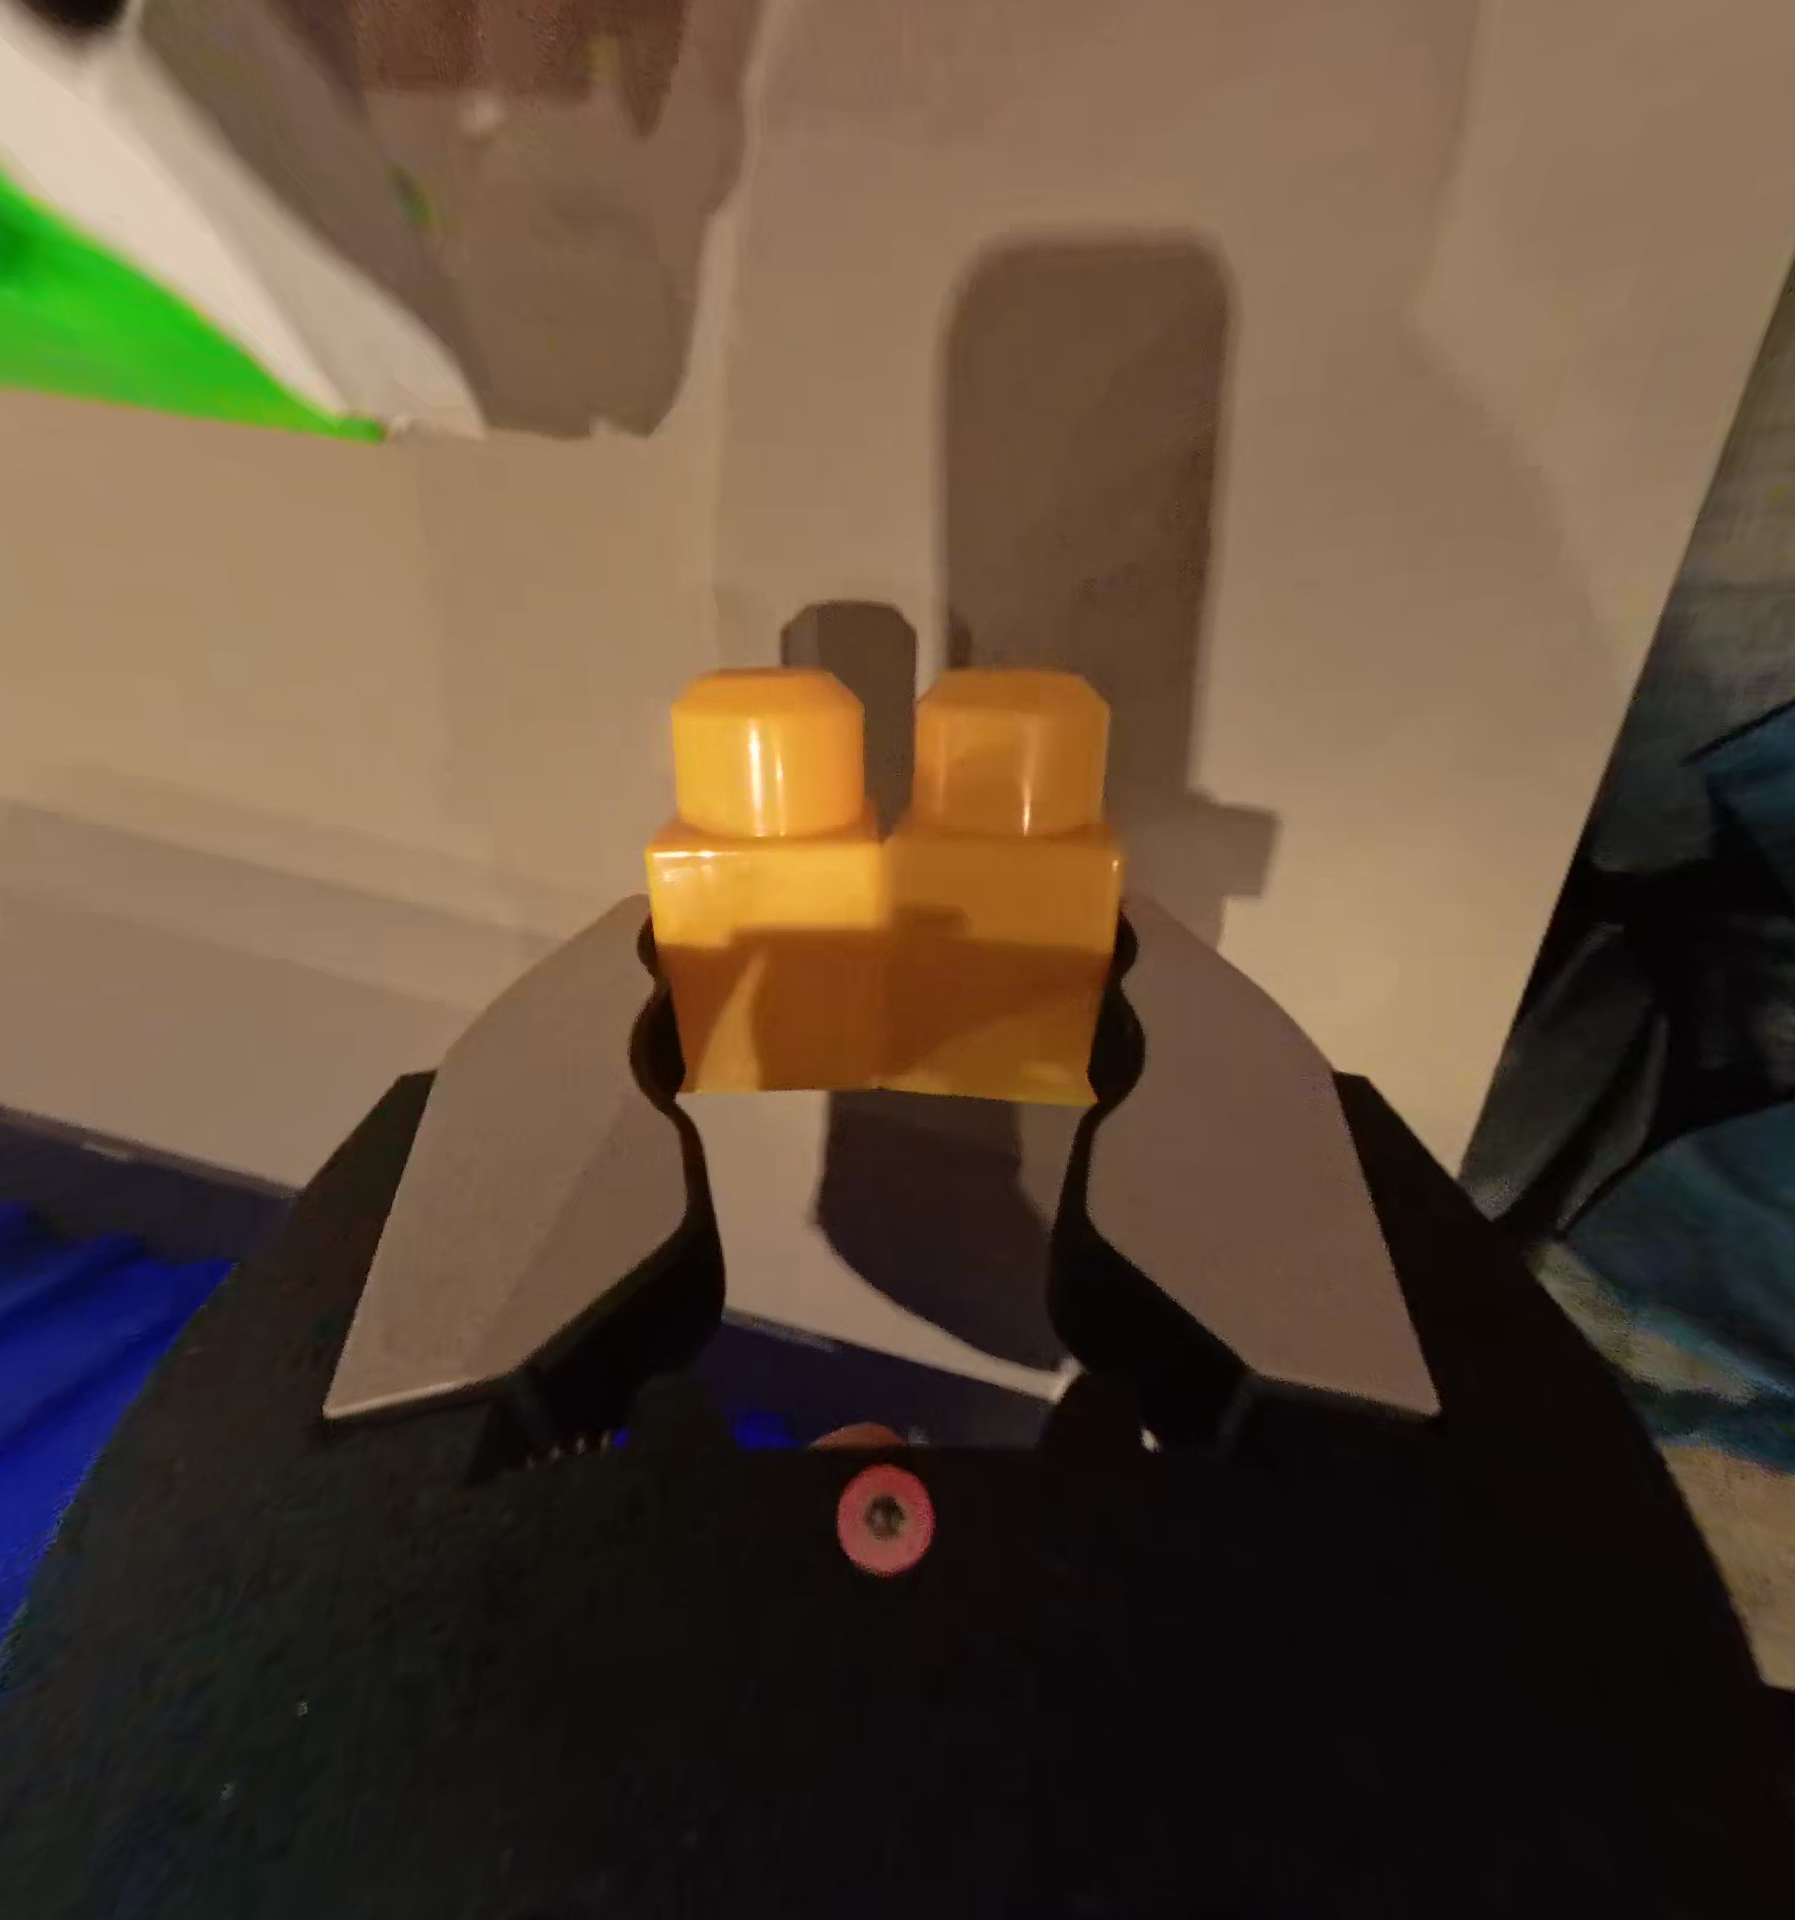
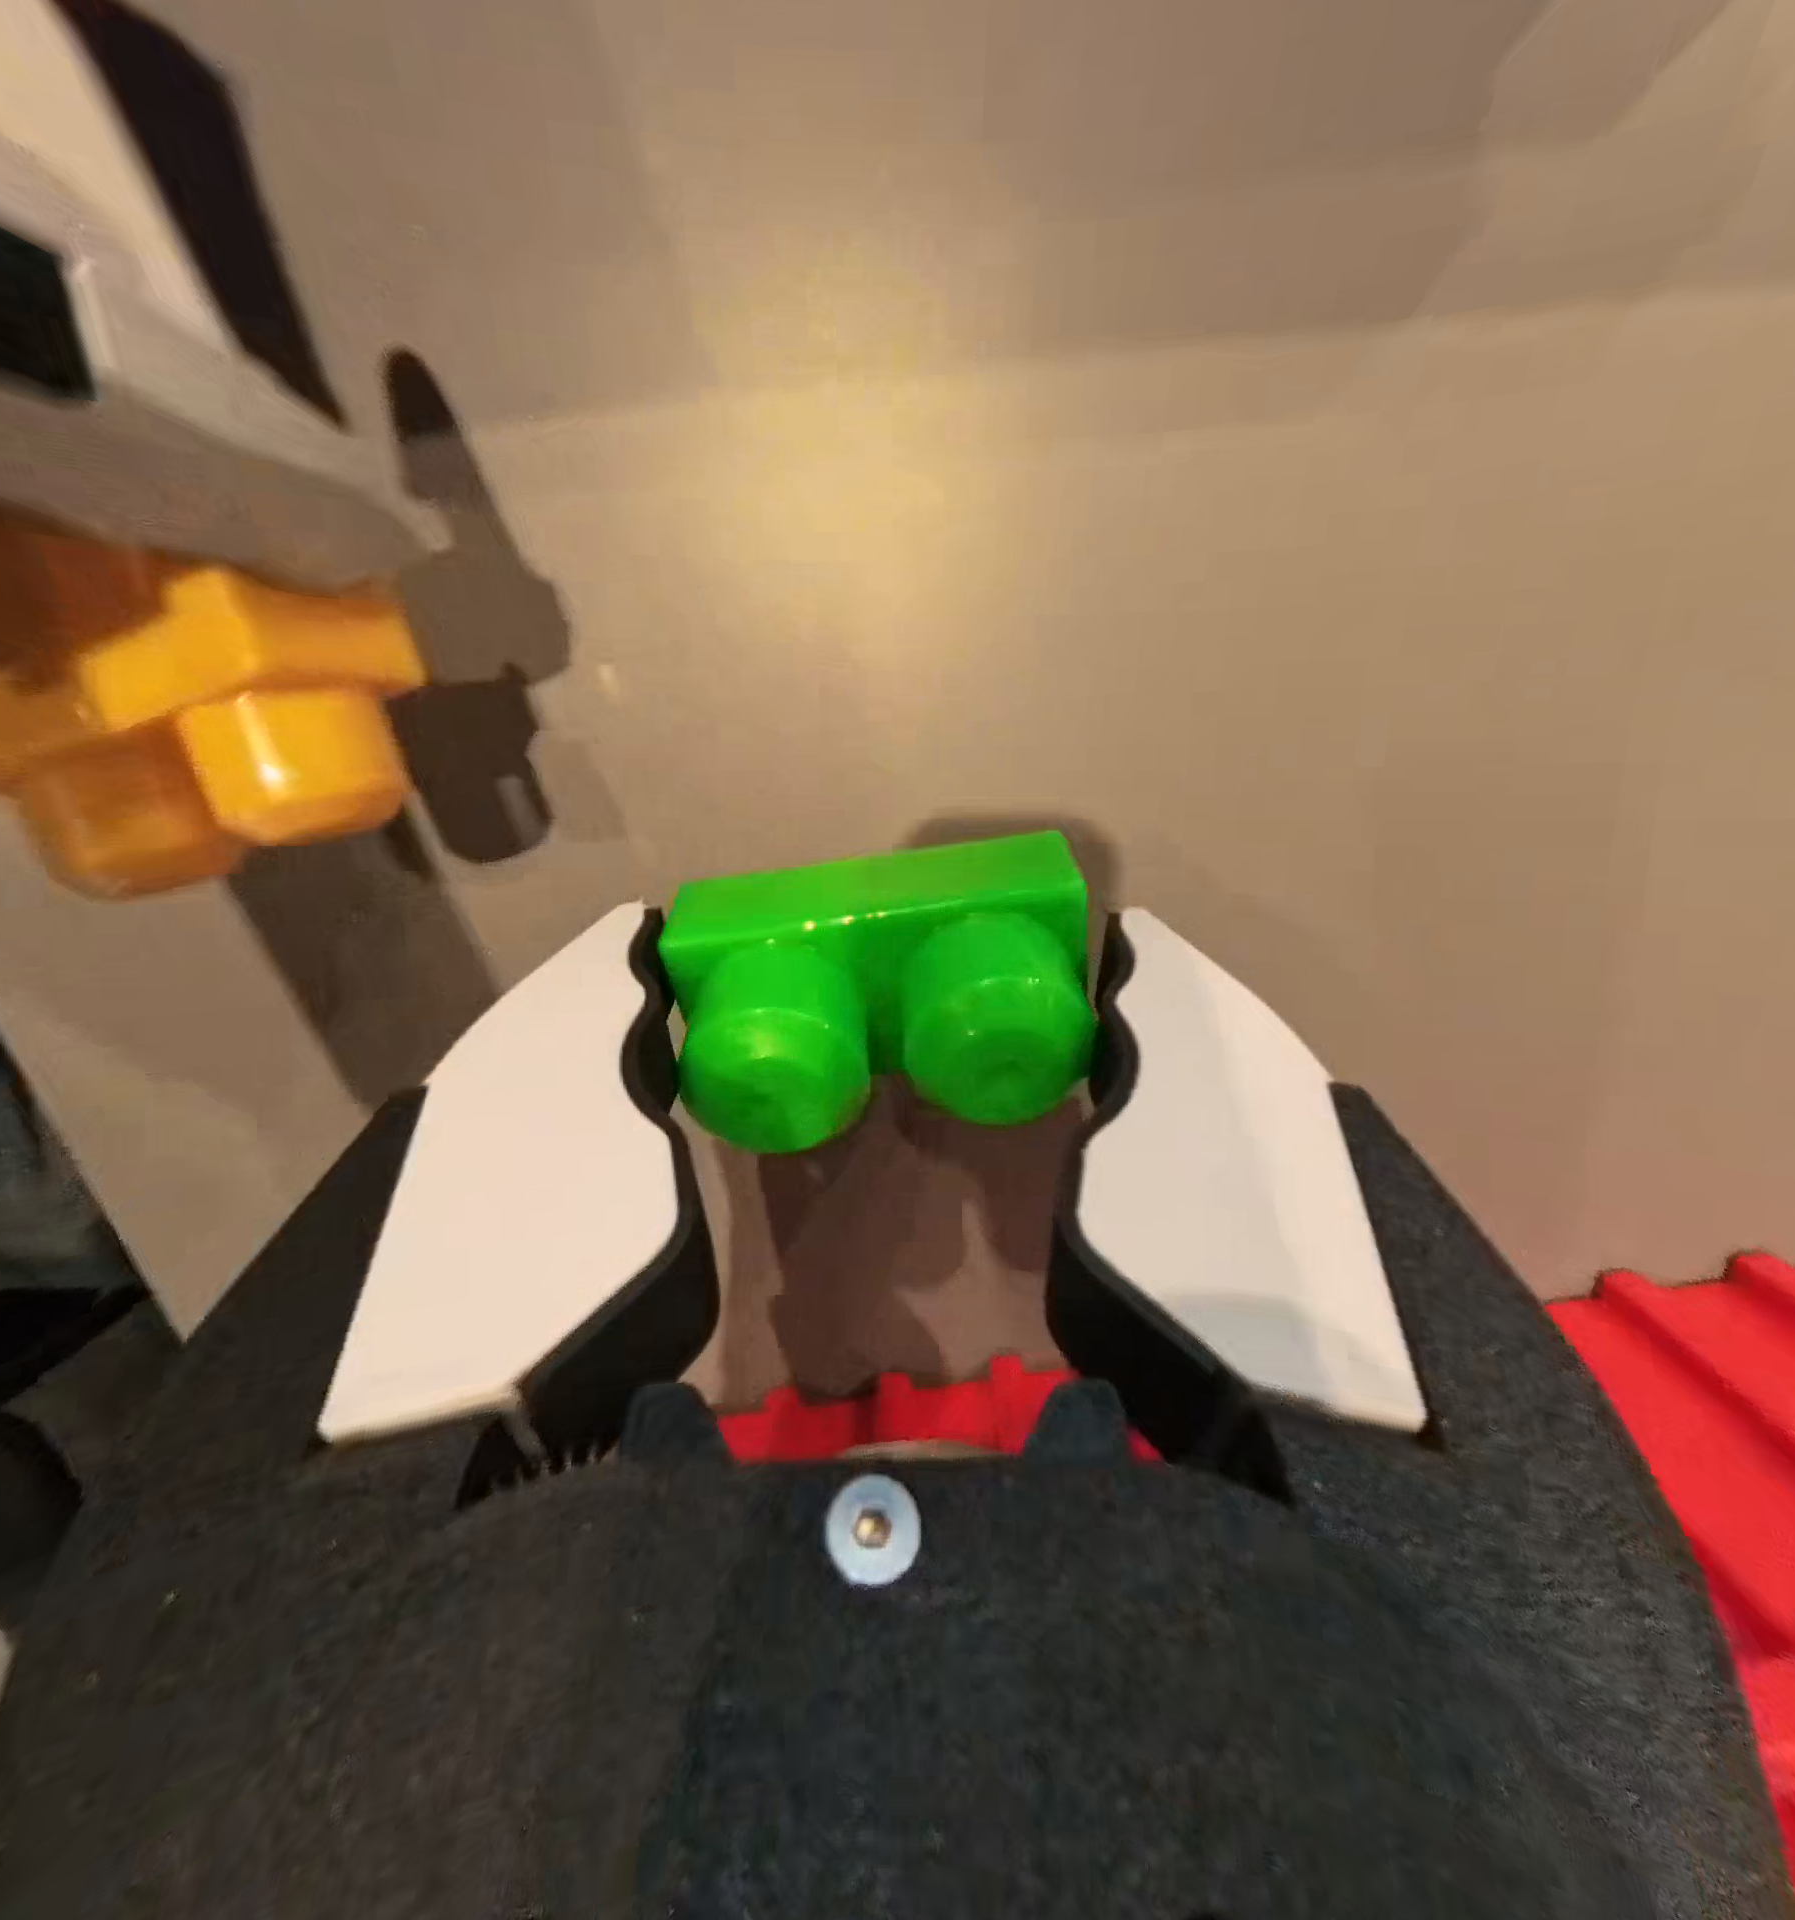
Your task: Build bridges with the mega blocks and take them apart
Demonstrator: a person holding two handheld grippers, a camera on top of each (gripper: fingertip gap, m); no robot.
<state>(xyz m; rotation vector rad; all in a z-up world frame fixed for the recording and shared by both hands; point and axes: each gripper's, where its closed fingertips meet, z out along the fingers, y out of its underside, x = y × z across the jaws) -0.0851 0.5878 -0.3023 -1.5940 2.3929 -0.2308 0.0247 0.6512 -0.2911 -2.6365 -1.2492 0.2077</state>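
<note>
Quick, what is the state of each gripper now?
Left gripper: closed on the orange block.
Right gripper: closed on the green block.

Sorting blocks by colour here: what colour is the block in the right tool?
Bright green block, clearest in the right wrist view.

Warm, dim light throws hard shadows on the pale table (image 1: 249, 644); edges smear with blur and wide-angle bending.

Left gripper (image 1: 888, 997) and right gripper (image 2: 882, 997) — jaws clamped, both loaded.
</note>
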